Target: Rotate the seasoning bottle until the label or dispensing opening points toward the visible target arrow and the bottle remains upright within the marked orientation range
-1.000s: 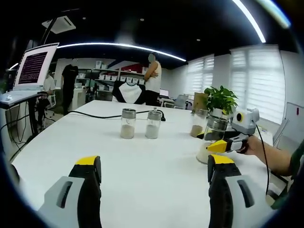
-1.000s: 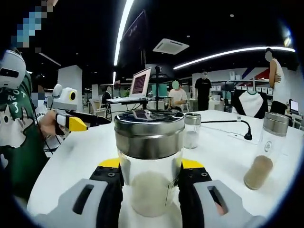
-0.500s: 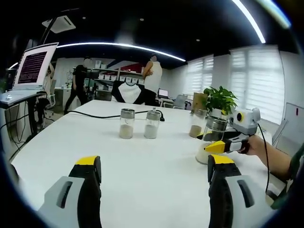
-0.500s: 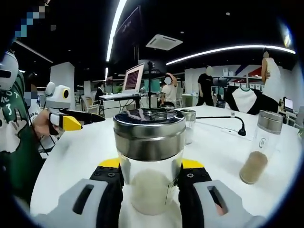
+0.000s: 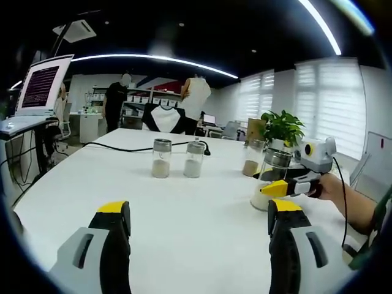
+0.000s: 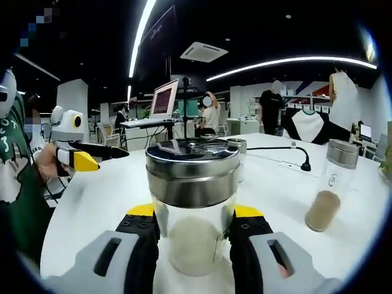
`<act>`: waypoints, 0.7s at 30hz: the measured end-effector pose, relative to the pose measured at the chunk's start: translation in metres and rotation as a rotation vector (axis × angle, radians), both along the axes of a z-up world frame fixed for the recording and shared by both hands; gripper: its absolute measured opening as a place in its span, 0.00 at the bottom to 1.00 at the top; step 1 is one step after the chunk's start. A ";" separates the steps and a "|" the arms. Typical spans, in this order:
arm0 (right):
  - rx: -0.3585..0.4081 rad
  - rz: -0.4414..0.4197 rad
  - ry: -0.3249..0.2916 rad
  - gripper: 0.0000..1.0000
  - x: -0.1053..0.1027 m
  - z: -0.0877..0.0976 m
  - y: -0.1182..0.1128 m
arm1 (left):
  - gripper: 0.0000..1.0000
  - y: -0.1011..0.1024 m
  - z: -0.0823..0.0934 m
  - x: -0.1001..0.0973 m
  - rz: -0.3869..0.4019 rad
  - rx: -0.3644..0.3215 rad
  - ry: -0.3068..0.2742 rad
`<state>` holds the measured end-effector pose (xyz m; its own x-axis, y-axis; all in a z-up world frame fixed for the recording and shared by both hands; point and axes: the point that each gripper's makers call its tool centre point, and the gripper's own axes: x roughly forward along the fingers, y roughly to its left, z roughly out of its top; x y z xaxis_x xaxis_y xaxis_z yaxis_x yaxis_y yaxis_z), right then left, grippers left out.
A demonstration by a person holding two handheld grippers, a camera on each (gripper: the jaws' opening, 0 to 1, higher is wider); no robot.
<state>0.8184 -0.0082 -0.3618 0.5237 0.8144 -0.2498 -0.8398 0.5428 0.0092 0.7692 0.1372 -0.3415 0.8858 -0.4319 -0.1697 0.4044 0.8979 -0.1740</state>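
My right tool (image 6: 192, 236) is clamped on the seasoning bottle (image 6: 192, 208), jaws pressing the glass body on both sides, low down, under the steel cap (image 6: 192, 173). The bottle stands upright on the white bench (image 6: 110, 196), right in front of me. My left tool (image 5: 199, 229) is released, jaws wide apart with nothing between them, hovering over bare bench well away from the bottle.

Handling guess: glass wall, rigid, smooth, so likely slippery under the pads and breakable if tipped or knocked. Pale powder fills only the bottom part, so probably light, with the metal cap making it a bit top-heavy. A low grip on the body looks right for turning it about its own axis without tilting; grabbing the cap might just spin the lid.

I can't make out a label, an opening direction or any target arrow from here.

Three other jars sit apart: two (image 5: 162, 158) (image 5: 193, 158) mid-bench, one (image 6: 331, 193) with brownish powder off to my right.
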 end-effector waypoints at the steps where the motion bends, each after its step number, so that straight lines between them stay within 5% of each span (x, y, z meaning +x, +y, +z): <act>1: 0.001 -0.004 -0.001 0.43 0.000 0.000 0.000 | 0.98 0.000 0.000 0.000 -0.001 0.000 0.001; 21: -0.027 -0.144 0.024 0.43 0.003 -0.002 -0.007 | 0.98 -0.001 0.001 0.001 -0.004 -0.002 -0.003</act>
<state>0.8218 -0.0151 -0.3641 0.6282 0.7243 -0.2840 -0.7531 0.6578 0.0120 0.7704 0.1362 -0.3407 0.8847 -0.4356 -0.1661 0.4085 0.8960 -0.1742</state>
